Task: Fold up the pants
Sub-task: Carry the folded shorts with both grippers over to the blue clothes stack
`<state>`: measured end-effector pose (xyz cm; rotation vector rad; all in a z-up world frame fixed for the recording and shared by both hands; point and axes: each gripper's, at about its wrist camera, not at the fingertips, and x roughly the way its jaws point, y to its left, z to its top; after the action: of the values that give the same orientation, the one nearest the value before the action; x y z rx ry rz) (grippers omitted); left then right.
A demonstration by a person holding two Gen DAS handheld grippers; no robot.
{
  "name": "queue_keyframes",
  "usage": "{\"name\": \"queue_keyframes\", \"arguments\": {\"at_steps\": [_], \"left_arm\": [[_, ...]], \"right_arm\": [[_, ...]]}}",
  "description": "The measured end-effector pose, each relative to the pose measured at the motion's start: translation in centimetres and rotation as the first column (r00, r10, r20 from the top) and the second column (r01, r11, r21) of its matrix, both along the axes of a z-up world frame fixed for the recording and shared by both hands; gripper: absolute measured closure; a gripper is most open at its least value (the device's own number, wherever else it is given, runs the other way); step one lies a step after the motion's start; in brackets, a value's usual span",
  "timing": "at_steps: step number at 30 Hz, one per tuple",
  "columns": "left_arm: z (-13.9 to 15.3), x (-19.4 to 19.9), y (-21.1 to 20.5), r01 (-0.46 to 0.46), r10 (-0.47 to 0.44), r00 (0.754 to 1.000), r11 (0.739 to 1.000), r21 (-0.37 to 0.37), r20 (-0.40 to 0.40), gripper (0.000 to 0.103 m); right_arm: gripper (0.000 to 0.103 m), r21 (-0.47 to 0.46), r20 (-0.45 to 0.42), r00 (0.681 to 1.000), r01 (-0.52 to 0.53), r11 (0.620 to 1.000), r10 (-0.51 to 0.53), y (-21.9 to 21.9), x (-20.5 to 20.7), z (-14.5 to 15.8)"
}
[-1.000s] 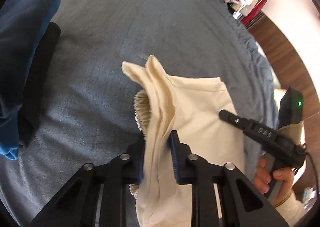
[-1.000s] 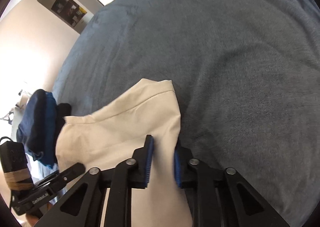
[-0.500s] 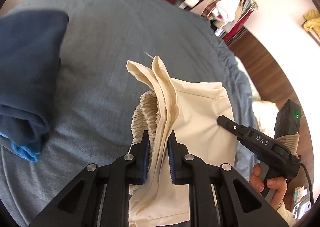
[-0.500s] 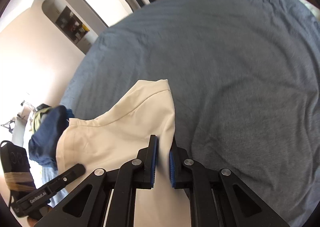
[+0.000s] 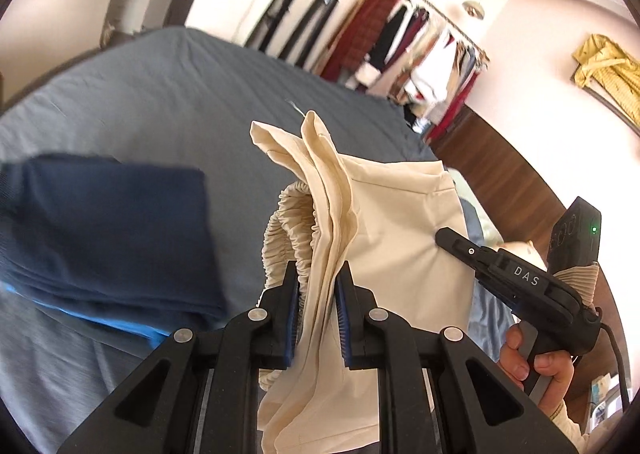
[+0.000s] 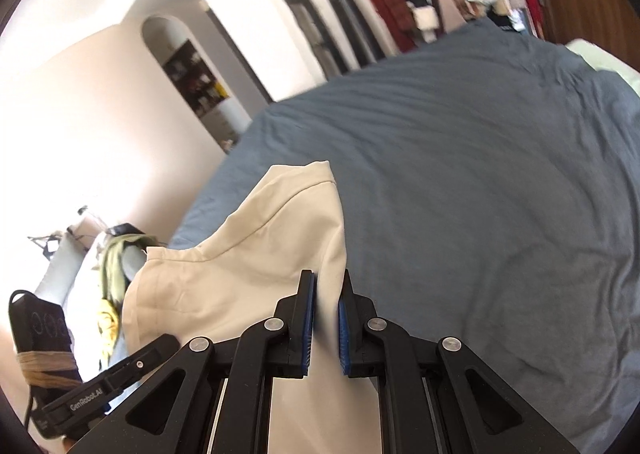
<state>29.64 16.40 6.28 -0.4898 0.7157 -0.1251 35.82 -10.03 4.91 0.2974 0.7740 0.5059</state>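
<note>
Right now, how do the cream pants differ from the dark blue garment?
The cream pants hang lifted, clamped by the left gripper and right gripper; the dark blue garment lies folded on the bed, untouched. Pants show a gathered waistband; the garment looks plain. Both are cloth.

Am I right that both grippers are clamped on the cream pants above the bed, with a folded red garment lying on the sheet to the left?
Not quite: the folded garment is navy blue, not red, as the left wrist view shows. The rest holds: the left gripper and right gripper are both clamped on the cream pants above the bed.
</note>
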Motion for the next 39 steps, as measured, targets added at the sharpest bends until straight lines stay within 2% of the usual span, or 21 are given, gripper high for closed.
{"name": "queue_keyframes", "arguments": {"at_steps": [6,10,15,20,26,31,33,35,39], "left_arm": [[1.6,-1.7,5.4,-0.066,0.064,0.998,0.995,0.081,0.027,0.086],[1.9,-2.1,9.1,-0.104,0.102,0.995,0.989,0.11,0.023,0.086],[0.8,-1.1,12.9,-0.141,0.141,0.99,0.981,0.135,0.008,0.086],[-1.7,0.8,15.8,-0.158,0.164,0.985,0.982,0.102,-0.05,0.086],[-4.6,2.3,17.6,-0.142,0.152,0.983,0.985,0.097,-0.102,0.086],[-5.5,2.8,17.7,-0.13,0.143,0.982,0.985,0.109,-0.121,0.084],[-5.6,2.9,17.9,-0.132,0.147,0.981,0.984,0.121,-0.127,0.08],[-5.6,2.8,18.2,-0.148,0.167,0.977,0.979,0.14,-0.132,0.068],[-5.4,2.4,18.5,-0.153,0.178,0.974,0.972,0.178,-0.137,0.066]], "right_arm": [[0.091,0.061,0.044,0.995,-0.088,0.994,0.086,6.3,0.4,1.3],[0.091,0.091,0.033,0.991,-0.136,0.987,0.133,10.1,1.1,0.8],[0.091,0.094,0.015,0.981,-0.195,0.976,0.194,15.0,2.3,-0.2],[0.091,0.077,-0.012,0.974,-0.223,0.972,0.225,18.0,4.0,-1.9],[0.091,0.048,-0.074,0.971,-0.226,0.973,0.229,19.5,6.3,-4.8],[0.091,0.034,-0.099,0.97,-0.22,0.975,0.222,19.6,7.1,-6.4],[0.091,0.03,-0.104,0.971,-0.215,0.976,0.217,19.7,7.3,-6.8],[0.09,0.011,-0.112,0.973,-0.203,0.979,0.203,20.5,7.5,-7.0],[0.083,-0.06,-0.125,0.98,-0.161,0.985,0.152,21.4,7.5,-7.3]]}}
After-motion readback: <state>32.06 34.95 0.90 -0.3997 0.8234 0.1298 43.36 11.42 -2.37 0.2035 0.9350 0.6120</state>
